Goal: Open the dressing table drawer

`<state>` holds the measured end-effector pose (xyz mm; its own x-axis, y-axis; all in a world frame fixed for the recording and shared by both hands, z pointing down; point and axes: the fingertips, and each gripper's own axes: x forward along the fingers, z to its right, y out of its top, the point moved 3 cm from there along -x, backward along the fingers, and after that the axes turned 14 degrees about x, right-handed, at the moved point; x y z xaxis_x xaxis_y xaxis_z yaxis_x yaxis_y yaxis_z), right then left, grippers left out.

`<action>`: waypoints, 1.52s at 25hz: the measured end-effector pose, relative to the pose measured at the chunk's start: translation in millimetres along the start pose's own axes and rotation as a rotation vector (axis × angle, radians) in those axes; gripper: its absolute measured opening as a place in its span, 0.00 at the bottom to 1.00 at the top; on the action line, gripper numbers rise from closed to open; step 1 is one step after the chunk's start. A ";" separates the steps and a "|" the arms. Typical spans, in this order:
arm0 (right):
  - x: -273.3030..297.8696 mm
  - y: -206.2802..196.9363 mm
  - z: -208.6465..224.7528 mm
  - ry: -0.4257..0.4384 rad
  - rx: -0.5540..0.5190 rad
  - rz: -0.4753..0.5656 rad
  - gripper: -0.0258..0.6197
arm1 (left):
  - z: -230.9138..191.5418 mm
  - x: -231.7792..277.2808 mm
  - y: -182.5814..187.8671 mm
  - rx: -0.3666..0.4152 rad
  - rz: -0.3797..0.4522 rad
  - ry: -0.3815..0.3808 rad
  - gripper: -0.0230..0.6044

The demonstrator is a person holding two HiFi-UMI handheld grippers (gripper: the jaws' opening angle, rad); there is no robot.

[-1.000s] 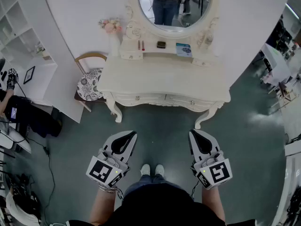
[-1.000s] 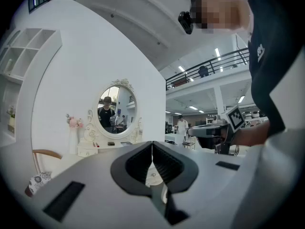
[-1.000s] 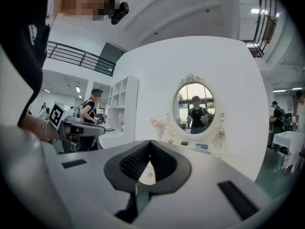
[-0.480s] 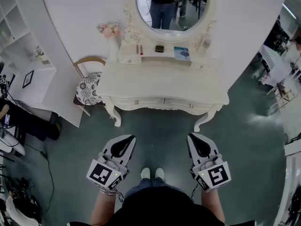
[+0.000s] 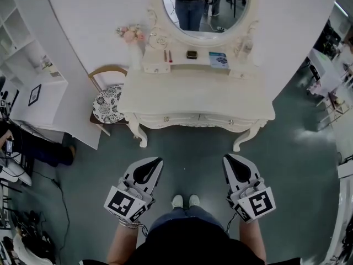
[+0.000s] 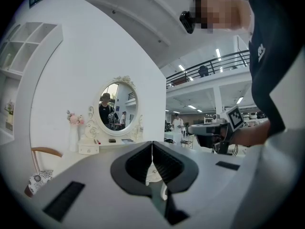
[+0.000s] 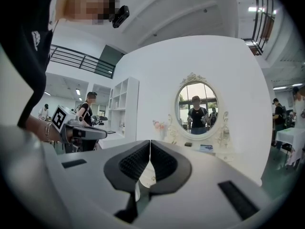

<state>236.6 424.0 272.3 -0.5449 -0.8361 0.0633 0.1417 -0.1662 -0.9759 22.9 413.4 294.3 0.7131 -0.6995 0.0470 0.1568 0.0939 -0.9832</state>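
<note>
Two tongs are showing, one per hand. The left tongs (image 5: 158,160) are sitting fully closed, pads meeting, gripping nothing. The right tongs (image 5: 225,158) are doing the same: closed and empty. Both are pointing level toward the desk (image 5: 193,93) and hanging well short of it, over the green floor (image 5: 190,153).

Two drawers are sitting side by side in the desk's front apron, both pushed in: the left drawer (image 5: 177,118) and the right drawer (image 5: 218,120), each carrying one knob. Neither tongs are touching them.

One oval mirror (image 5: 205,4) is standing at the back of the desk. One blue booklet (image 5: 218,59) and one small dark item (image 5: 191,54) are lying on the raised shelf below it. One chair (image 5: 107,101) is standing at the desk's left end.
</note>
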 end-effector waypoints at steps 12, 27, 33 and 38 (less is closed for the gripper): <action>31.0 -19.3 -17.4 0.018 0.028 -0.031 0.07 | -31.3 -14.5 -26.0 -0.019 -0.043 0.022 0.07; 118.0 -1.5 30.2 0.145 -0.022 -0.078 0.07 | -80.1 40.7 -26.6 -0.030 -0.048 0.125 0.07; 146.6 8.2 52.3 0.205 -0.043 -0.094 0.07 | -97.4 69.4 -28.4 -0.064 -0.049 0.183 0.07; 164.1 10.6 68.7 0.243 -0.051 -0.113 0.07 | -102.2 87.4 -26.2 -0.060 -0.057 0.211 0.07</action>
<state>205.4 249.1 286.8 -0.7380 -0.6629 0.1263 0.0303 -0.2194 -0.9752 11.2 277.3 306.1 0.5447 -0.8356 0.0706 0.1471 0.0124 -0.9890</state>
